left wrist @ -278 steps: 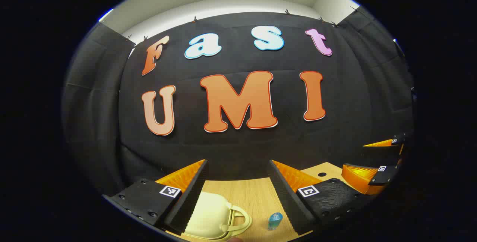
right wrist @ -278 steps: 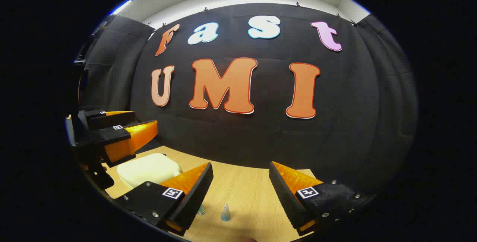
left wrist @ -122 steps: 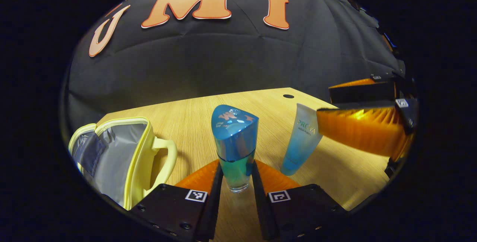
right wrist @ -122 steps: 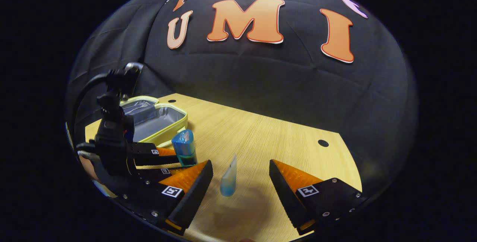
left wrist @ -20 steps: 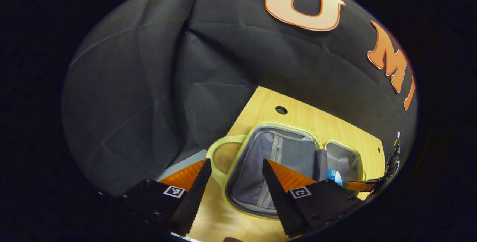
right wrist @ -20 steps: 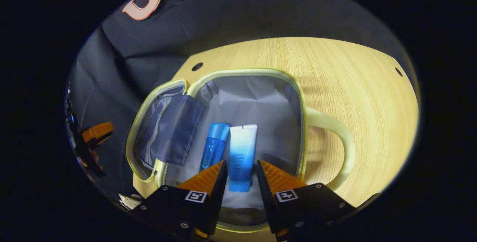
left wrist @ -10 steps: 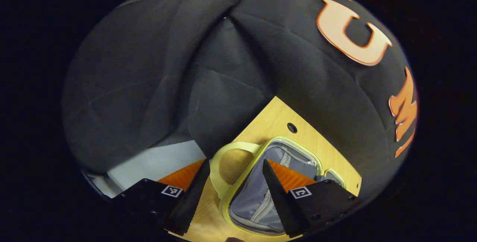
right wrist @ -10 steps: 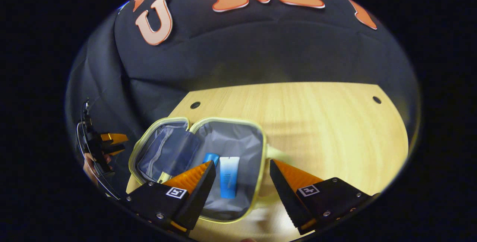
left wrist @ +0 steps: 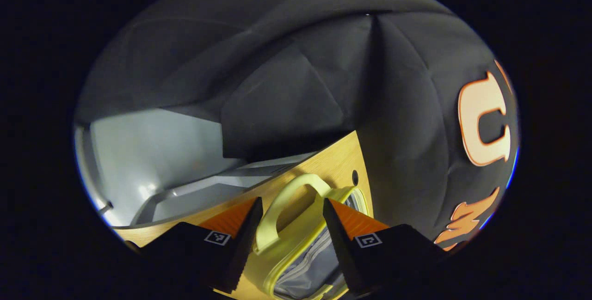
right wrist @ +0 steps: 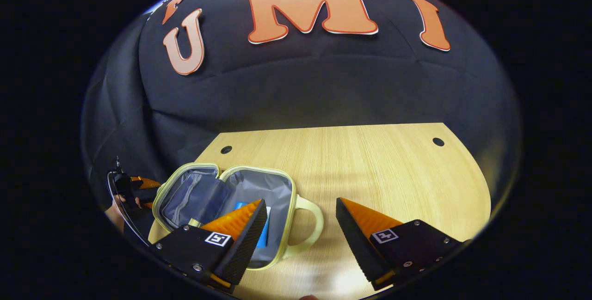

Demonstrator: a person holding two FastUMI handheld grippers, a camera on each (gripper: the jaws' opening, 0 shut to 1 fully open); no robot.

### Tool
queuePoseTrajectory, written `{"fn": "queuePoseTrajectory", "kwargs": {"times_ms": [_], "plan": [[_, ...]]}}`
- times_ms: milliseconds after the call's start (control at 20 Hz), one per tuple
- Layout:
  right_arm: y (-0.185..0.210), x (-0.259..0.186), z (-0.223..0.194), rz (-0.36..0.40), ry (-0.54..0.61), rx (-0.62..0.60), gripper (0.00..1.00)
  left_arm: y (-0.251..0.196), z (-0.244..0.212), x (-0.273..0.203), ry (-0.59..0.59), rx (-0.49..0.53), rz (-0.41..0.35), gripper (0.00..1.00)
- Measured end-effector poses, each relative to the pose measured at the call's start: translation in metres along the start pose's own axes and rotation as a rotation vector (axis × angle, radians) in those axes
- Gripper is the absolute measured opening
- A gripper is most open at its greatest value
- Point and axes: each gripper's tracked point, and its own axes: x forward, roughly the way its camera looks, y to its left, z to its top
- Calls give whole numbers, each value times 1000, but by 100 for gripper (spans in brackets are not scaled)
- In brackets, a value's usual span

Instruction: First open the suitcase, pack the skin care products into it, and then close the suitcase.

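The pale yellow suitcase (right wrist: 217, 193) lies open on the wooden table (right wrist: 370, 175), grey lining up. In its right half lie a blue bottle (right wrist: 239, 205) and a blue-white tube (right wrist: 264, 234), both partly hidden behind my right gripper's finger. My right gripper (right wrist: 300, 204) hovers open above the case's right-hand handle (right wrist: 311, 226), holding nothing. In the left gripper view, my left gripper (left wrist: 291, 203) is open, its fingers on either side of the left half's handle (left wrist: 277, 207) and rim (left wrist: 277, 267), not pressing on them. The left gripper (right wrist: 141, 184) also shows at the case's far left.
The table's left edge (left wrist: 231, 205) runs just beyond the case, with grey floor (left wrist: 138, 152) below it. Two cable holes (right wrist: 226, 149) (right wrist: 437, 142) sit near the back edge. A hand (right wrist: 113, 214) holds the left gripper. Bare tabletop spreads to the right.
My right gripper let go of the tube inside the case, opened and drew back upward. My left gripper swung round to the left half's handle, which now sits between its open fingers.
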Motion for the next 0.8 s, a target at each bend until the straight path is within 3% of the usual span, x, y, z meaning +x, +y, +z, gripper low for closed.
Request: {"fn": "queuePoseTrajectory", "kwargs": {"times_ms": [50,100,200,250,300,550,600,650,700,800], "plan": [[-2,-1,-1,-5,-5,-13,95,4,-1,4,16,-6,9,79],[-5,-5,-1,-11,-7,-24,95,10,-1,8,24,-8,13,64],[-9,-10,-2,-16,-7,-35,95,9,1,-15,49,-25,-49,32],[-12,-11,-3,-21,-5,-34,95,7,1,19,40,-26,-56,26],[-14,-12,-2,-22,-7,-31,95,1,1,4,57,4,-75,14],[-16,-15,6,-6,-27,-15,95,-74,16,-56,-15,157,-266,14],[-16,-15,4,-11,-24,-12,95,-87,15,-68,-21,197,-273,13],[-15,-15,4,-4,-23,-10,95,-99,12,-63,-58,238,-233,13],[-14,-16,6,6,-28,-10,95,-114,13,-75,-46,261,-236,1],[-13,-16,7,32,-29,-14,95,-143,-1,-94,-53,309,-258,1]]}}
